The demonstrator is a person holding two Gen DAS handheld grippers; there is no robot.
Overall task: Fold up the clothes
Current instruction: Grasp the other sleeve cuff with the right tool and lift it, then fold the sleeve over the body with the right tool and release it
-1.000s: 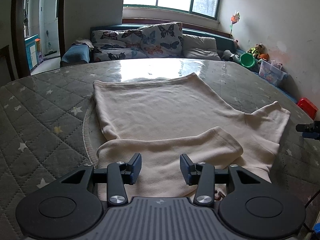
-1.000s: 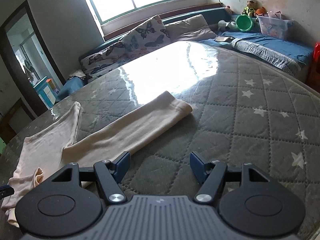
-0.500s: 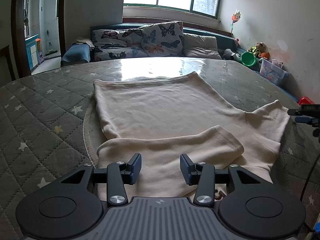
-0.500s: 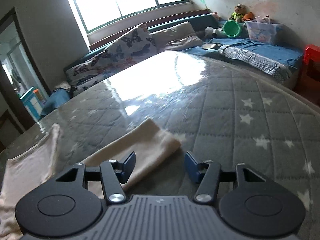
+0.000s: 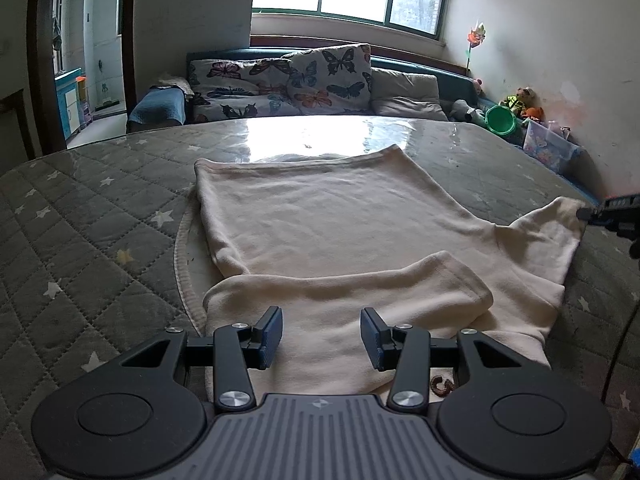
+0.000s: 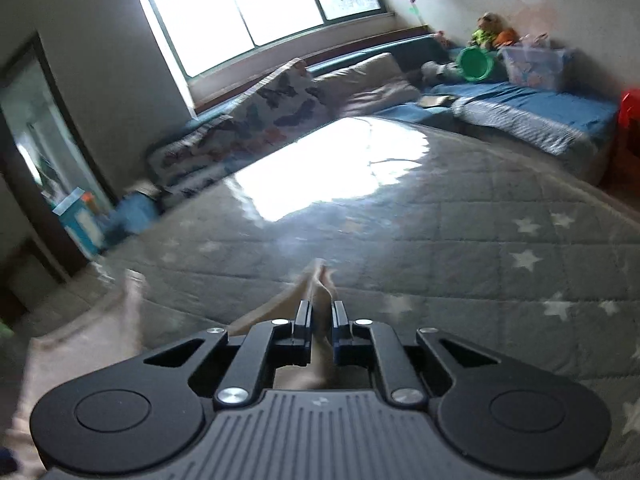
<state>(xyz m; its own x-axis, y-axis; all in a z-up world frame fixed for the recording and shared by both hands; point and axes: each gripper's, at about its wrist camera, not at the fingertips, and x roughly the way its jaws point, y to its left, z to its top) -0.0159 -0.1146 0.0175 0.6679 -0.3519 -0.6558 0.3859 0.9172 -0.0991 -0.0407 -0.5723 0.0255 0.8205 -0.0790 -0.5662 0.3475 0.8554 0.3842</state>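
Observation:
A cream long-sleeved top point(image 5: 332, 232) lies flat on the quilted grey table cover point(image 5: 92, 232). Its near sleeve point(image 5: 360, 296) is folded across the body. My left gripper point(image 5: 321, 334) is open and empty, just above the near edge of the top. My right gripper point(image 6: 321, 322) is shut on the end of the other sleeve point(image 6: 318, 280), which bunches between its pads. In the left wrist view the right gripper's tip point(image 5: 612, 216) meets that sleeve's cuff point(image 5: 568, 216) at the far right.
A sofa with butterfly cushions point(image 5: 288, 88) runs behind the table under the window. A green bucket point(image 5: 500, 118), a plastic box point(image 5: 548, 144) and soft toys stand at the right wall. A doorway point(image 5: 84, 52) opens at the left. A small brown object point(image 5: 440, 384) lies by the left gripper.
My right gripper moved down to the far sleeve's end and shut on it. The left gripper has stayed open and still over the near edge.

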